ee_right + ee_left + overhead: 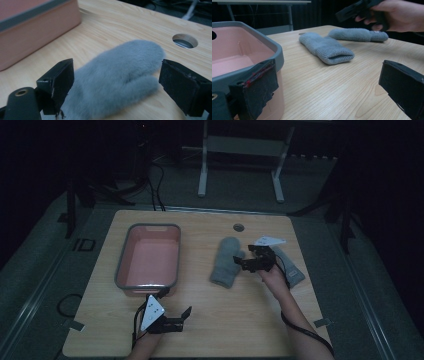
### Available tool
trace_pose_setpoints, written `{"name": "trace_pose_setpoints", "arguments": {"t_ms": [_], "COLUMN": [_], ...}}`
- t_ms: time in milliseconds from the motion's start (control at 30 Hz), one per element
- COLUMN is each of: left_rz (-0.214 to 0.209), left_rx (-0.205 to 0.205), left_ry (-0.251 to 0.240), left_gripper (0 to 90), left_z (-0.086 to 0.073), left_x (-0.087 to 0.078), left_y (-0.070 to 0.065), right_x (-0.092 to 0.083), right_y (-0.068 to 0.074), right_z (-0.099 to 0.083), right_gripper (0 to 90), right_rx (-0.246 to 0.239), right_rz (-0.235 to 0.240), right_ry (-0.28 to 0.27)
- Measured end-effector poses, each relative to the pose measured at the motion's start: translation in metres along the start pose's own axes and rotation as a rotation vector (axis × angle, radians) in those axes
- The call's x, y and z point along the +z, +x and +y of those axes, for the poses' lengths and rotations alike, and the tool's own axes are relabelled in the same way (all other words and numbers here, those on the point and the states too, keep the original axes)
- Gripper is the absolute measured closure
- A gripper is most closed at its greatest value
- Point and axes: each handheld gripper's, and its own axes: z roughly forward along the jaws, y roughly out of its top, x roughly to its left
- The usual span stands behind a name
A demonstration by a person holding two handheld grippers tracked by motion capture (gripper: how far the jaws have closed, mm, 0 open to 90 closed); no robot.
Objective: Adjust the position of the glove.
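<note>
Dim light is falling on the wooden counter (210,320), where a grey mitten (226,261) is lying flat right of the middle. Over its thumb side the right claw (248,257) is hovering released, jaws spread on either side of it. A second mitten (291,268) is lying just beyond that hand. Well apart, the left claw (187,314) is resting released beside the pink bin (149,257).

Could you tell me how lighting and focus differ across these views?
High view: dim, dark surroundings, table lit weakly. Left gripper view: brighter, mittens fairly sharp, near bin softer. Right gripper view: close mitten blurred, hole clearer.
</note>
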Motion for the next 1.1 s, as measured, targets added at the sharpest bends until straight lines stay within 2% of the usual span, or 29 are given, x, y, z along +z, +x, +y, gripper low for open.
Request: {"name": "trace_pose_setpoints", "arguments": {"t_ms": [33, 133, 200, 233, 300, 367, 433, 500, 567, 600, 667, 733, 767, 867, 933, 1033, 1100], "left_rz": [0.0, -0.005, -0.008, -0.009, -0.011, -0.013, -0.013, -0.013, -0.014, -0.015, -0.015, -0.015, -0.014, -0.014, -0.015, -0.015, -0.016], "left_rx": [0.001, 0.001, 0.0, 0.001, 0.0, -0.001, 0.001, 0.001, 0.001, 0.0, 0.0, 0.001, 0.001, 0.002, 0.001, -0.003, -0.002], "left_ry": [0.0, 0.0, 0.0, -0.001, 0.0, 0.0, -0.001, -0.001, 0.0, 0.0, 0.001, 0.0, -0.001, -0.002, -0.001, -0.001, -0.001], "left_gripper": [2.3, 2.3, 2.3, 2.3, 2.3, 2.3, 2.3, 2.3, 2.3, 2.3, 2.3, 2.3, 2.3, 2.3, 2.4, 2.3, 2.3], "left_z": [0.0, 0.0, 0.0, 0.0, 0.0, 0.0, 0.0, 0.0, 0.0, 0.0, 0.0, 0.0, 0.0, 0.0, 0.0, 0.0, 0.0], "left_x": [0.0, 0.0, 0.0, 0.0, 0.0, 0.0, 0.0, 0.0, 0.0, 0.0, 0.0, 0.0, 0.0, 0.0, 0.0, 0.0, 0.0], "left_y": [0.0, 0.0, 0.0, 0.0, 0.0, 0.0, 0.0, 0.0, 0.0, 0.0, 0.0, 0.0, 0.0, 0.0, 0.0, 0.0, 0.0], "right_x": [0.006, 0.023, 0.034, 0.038, 0.046, 0.054, 0.062, 0.07, 0.078, 0.08, 0.081, 0.082, 0.082, 0.082, 0.081, 0.075, 0.068], "right_y": [0.0, 0.0, 0.001, 0.002, 0.002, 0.002, 0.001, -0.002, -0.004, -0.004, -0.002, -0.001, 0.0, 0.003, 0.003, 0.003, 0.004], "right_z": [0.001, 0.0, 0.0, 0.0, 0.0, 0.0, 0.0, -0.001, -0.004, -0.006, -0.007, -0.006, -0.005, -0.003, -0.002, 0.002, 0.004], "right_gripper": [12.7, 12.9, 14.3, 17.1, 25.4, 26.5, 31.7, 31.7, 33.2, 36.0, 42.3, 48.4, 55.3, 65.9, 72.8, 77.8, 78.4], "right_rx": [0.0, 0.012, -0.011, -0.021, -0.053, -0.08, -0.084, -0.075, -0.069, -0.07, -0.056, -0.064, -0.064, -0.083, -0.073, -0.059, -0.066], "right_rz": [-0.006, 0.041, 0.026, 0.011, 0.015, -0.014, -0.026, -0.034, -0.039, -0.041, -0.053, -0.059, -0.055, -0.04, -0.024, -0.003, 0.022], "right_ry": [0.013, 0.031, 0.064, 0.076, 0.103, 0.122, 0.148, 0.169, 0.221, 0.225, 0.217, 0.216, 0.222, 0.231, 0.235, 0.231, 0.219]}}
